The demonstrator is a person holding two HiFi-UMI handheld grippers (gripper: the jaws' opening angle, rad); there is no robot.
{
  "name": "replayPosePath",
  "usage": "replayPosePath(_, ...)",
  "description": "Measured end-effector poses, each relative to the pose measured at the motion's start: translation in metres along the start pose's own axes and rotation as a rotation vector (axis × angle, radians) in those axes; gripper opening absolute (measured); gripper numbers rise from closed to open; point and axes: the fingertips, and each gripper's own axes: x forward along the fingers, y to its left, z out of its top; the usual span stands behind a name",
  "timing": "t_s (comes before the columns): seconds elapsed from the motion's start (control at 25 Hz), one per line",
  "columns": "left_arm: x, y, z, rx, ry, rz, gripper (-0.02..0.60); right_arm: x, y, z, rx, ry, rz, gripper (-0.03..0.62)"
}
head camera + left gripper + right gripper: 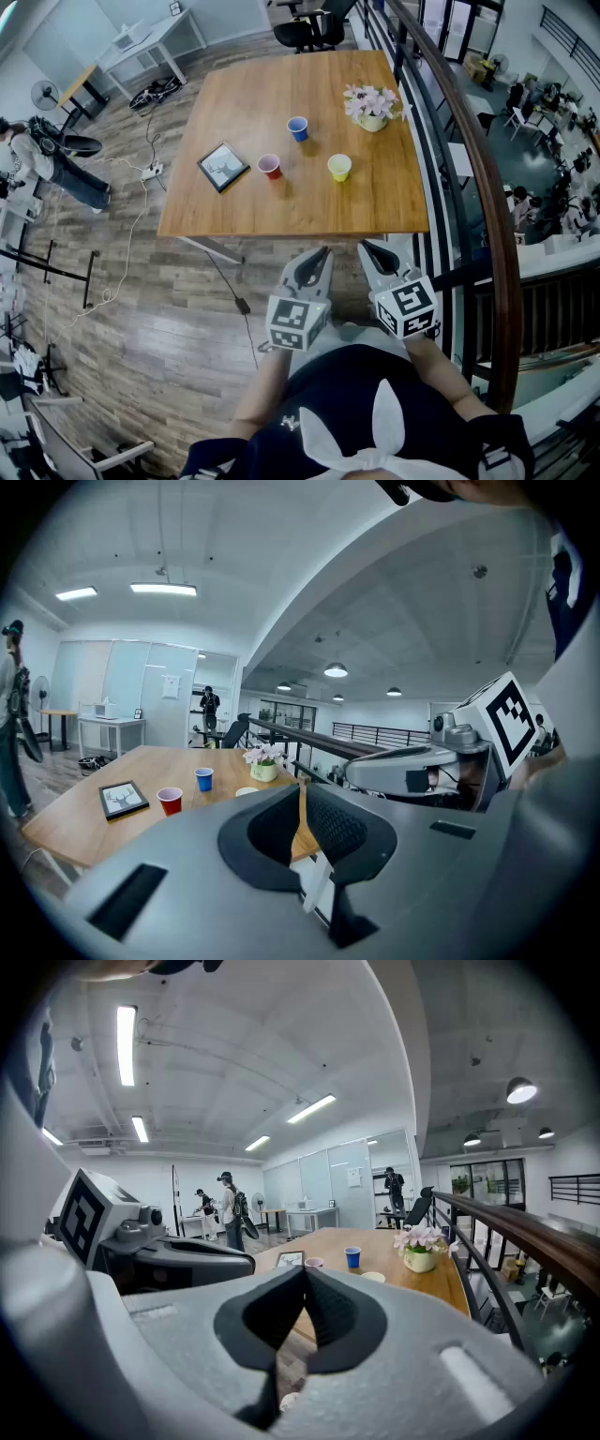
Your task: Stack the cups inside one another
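Three plastic cups stand apart and upright on the wooden table (225,211): a blue cup (298,128) farthest back, a red cup (270,166) left of centre, a yellow cup (339,167) to its right. The left gripper view shows the red cup (170,801), the blue cup (203,779) and a sliver of the yellow cup (247,791). My left gripper (322,253) and right gripper (367,247) hover side by side short of the table's near edge, well away from the cups. Both have their jaws shut with nothing between them, as seen on the left gripper (302,782) and right gripper (305,1269).
A pot of pink flowers (372,105) stands at the table's back right, and a framed picture (223,167) lies left of the red cup. A curved handrail (473,150) runs along the right. A person (47,159) stands far left, with cables on the floor (141,206).
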Motion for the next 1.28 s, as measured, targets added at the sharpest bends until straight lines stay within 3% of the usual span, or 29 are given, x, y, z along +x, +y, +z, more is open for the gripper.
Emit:
replayPosePath(0.68,0.01,0.034,-0.014,-0.044,0.04,0.029,0.037,0.04,-0.004,-0.006,-0.06,0.04,0.024,0.003)
replayPosePath(1.28,0.037,0.079,-0.023,-0.082,0.099,0.046,0.037,0.097,-0.05,-0.004,-0.044,0.085,0.003,0.163)
